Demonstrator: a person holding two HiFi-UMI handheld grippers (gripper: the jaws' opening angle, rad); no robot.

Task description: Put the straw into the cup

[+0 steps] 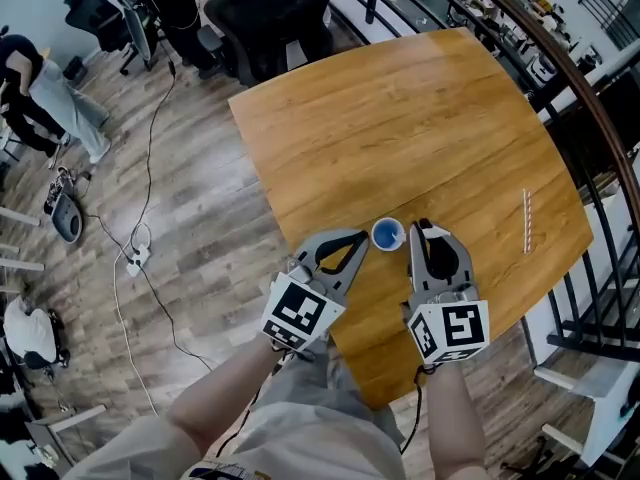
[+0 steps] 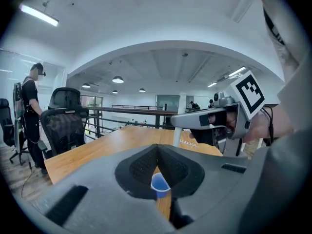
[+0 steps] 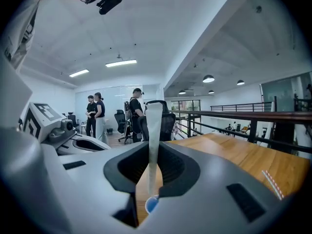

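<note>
Straw and cup before insertion. The right hand-held gripper is closed on the straw, its pads pinching it partway along so that a length is free above and below the jaws. This grip probably leaves the lower end free to enter the cup. The straw's long axis is close to upright and its lower end points down toward the cup's rim. It appears to be just beside the cup's opening, not yet inside.

The cup stands open side up near the worktop's near corner, between the two grippers. The left hand-held gripper has its jaw tips together with nothing between them. It sits just beside the cup on the left, likely placed to steady it. A second straw lies flat near the worktop's right edge.
</note>
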